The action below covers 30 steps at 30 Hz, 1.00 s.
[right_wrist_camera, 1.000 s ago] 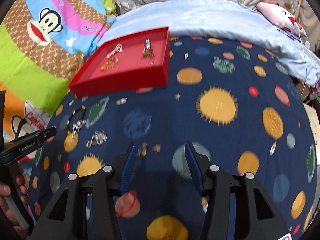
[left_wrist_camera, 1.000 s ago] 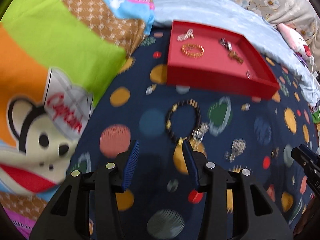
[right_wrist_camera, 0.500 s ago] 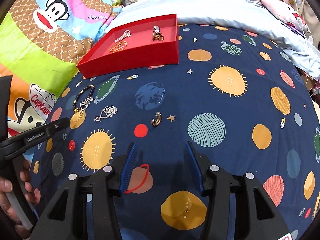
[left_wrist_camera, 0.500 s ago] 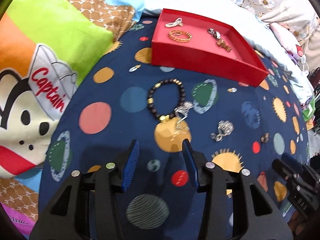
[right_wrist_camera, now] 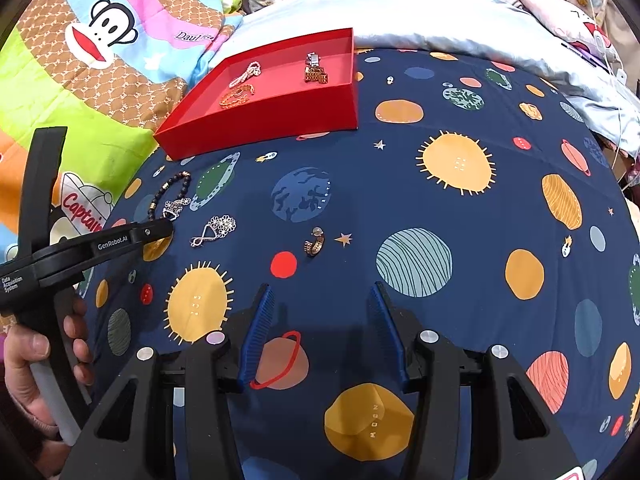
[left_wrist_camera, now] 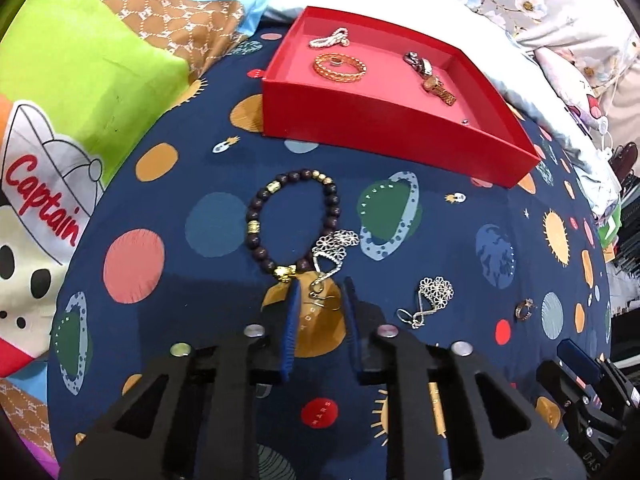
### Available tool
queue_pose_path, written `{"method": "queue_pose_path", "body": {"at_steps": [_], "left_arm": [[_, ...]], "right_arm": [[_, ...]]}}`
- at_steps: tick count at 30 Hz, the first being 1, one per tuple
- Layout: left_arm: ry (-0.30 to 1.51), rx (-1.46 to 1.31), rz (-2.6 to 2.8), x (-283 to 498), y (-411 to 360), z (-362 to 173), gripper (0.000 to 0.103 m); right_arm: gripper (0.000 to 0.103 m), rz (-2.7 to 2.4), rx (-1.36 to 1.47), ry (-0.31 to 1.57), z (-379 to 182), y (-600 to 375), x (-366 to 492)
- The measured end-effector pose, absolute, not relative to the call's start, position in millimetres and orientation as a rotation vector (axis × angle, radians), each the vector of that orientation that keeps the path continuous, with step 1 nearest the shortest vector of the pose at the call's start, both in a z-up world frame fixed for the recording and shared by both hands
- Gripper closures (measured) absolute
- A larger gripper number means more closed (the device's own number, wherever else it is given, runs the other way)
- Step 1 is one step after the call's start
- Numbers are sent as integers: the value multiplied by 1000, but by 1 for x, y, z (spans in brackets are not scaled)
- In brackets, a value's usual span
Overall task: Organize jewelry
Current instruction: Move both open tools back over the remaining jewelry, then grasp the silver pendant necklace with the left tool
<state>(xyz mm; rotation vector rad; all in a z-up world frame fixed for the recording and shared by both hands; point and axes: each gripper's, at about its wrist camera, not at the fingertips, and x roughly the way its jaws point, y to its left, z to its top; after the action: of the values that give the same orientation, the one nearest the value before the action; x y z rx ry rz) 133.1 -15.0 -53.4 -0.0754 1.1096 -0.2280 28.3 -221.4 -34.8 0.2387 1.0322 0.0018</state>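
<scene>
A red tray (left_wrist_camera: 384, 128) (right_wrist_camera: 256, 120) at the back holds a silver chain, a gold bangle (left_wrist_camera: 339, 66) and a watch (left_wrist_camera: 430, 76). On the navy planet cloth lie a dark bead bracelet (left_wrist_camera: 294, 222) (right_wrist_camera: 170, 194), a silver flower pendant (left_wrist_camera: 330, 252) overlapping it, a second silver flower pendant (left_wrist_camera: 434, 298) (right_wrist_camera: 216, 230) and a ring (left_wrist_camera: 525, 309) (right_wrist_camera: 315, 242). My left gripper (left_wrist_camera: 320, 300) is open, its tips on either side of the first pendant's hook end. My right gripper (right_wrist_camera: 322, 312) is open and empty, a little short of the ring.
A bright cartoon quilt (left_wrist_camera: 80, 80) lies to the left and a pale blue sheet (right_wrist_camera: 400, 12) behind the tray. The left gripper's body and the hand holding it show at the left of the right wrist view (right_wrist_camera: 80, 248).
My left gripper has moved forward and down to the pendant beside the bead bracelet, its jaws a little narrower. My right gripper has pulled back, so the ring now lies ahead of it.
</scene>
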Motion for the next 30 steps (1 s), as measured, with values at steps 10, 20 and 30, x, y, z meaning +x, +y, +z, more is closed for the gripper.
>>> {"method": "queue_pose_path", "body": {"at_steps": [10,20,30], "left_arm": [[1104,-69,-263,130,-20,-52,103],[1077,-82,-291,115,-10,-32,103],[1139,-150,-301,125,-12,-51,102]], "right_arm": [[54,1,242,1034,-35,-223,30],[54,5,237,1027,-32,-222,31],[54,8,229,1025,-30,-220,31]]}}
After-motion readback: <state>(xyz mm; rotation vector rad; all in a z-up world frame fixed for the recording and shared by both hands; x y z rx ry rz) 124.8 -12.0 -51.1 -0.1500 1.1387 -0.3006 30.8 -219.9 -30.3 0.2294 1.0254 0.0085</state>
